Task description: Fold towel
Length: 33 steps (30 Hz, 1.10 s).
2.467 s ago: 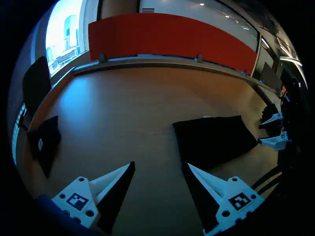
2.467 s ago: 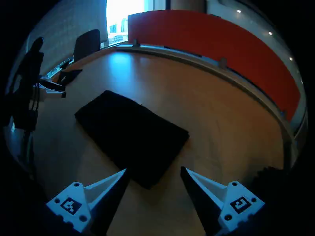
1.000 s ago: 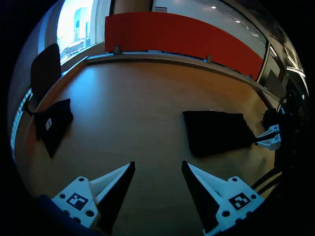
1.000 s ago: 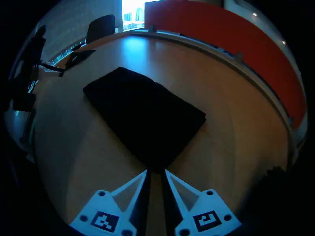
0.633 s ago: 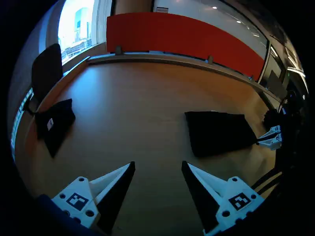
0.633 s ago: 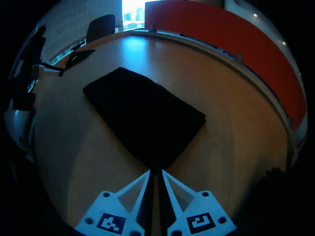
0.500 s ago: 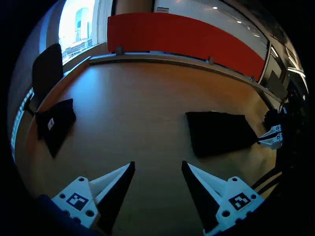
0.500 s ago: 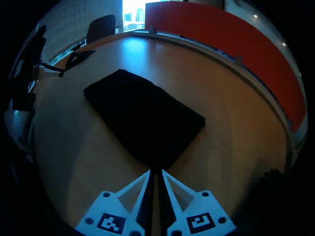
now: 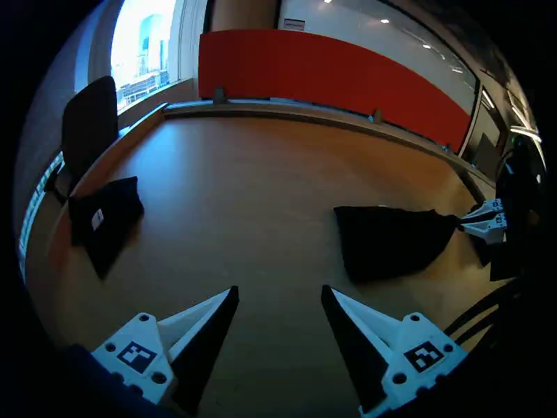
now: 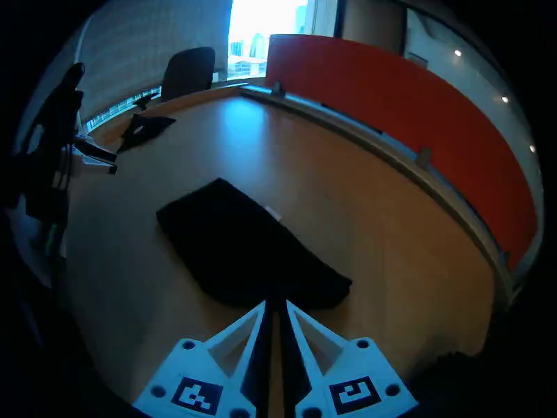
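Towel [image 10: 244,251]: dark, lying on the wooden table [image 9: 230,188], near corner raised.
Handling: likely soft, light and limp; best taken by its corners.
Right gripper [image 10: 276,304]: fingers pinched together on that near corner.
Left gripper [image 9: 278,291]: fingers apart, holding nothing, off to the left.

No legible text. Coded square markers [image 9: 136,355] on left tongs [image 9: 278,288] and right tongs [image 10: 276,304], no letters. White tag [image 9: 97,219] on dark cloth [image 9: 111,223]: unreadable.
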Each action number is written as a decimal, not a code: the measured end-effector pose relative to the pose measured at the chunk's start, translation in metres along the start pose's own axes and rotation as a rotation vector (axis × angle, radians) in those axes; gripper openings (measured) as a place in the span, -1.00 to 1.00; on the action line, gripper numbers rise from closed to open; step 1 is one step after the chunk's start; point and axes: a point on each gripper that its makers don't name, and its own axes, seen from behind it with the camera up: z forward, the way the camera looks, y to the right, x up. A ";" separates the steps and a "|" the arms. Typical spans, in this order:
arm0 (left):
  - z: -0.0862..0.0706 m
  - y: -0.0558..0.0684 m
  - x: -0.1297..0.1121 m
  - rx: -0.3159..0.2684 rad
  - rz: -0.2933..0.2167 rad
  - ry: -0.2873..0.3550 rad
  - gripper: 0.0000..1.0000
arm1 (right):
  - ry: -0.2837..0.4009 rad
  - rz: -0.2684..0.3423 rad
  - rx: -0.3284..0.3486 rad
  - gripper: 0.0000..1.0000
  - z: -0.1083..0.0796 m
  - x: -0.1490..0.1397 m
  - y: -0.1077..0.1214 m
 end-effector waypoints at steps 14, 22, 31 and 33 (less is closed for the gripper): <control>-0.014 -0.010 0.001 0.012 -0.021 0.024 0.75 | 0.078 -0.105 0.033 -0.88 0.008 0.081 -0.024; -0.019 -0.012 0.000 0.011 -0.028 0.032 0.75 | 0.074 -0.135 0.051 -0.88 0.012 0.089 -0.034; -0.026 -0.016 0.001 0.017 -0.034 0.045 0.75 | 0.072 -0.194 0.110 -0.88 0.029 0.106 -0.060; -0.029 -0.017 0.001 0.020 -0.034 0.049 0.75 | 0.070 -0.214 0.130 -0.88 0.036 0.111 -0.070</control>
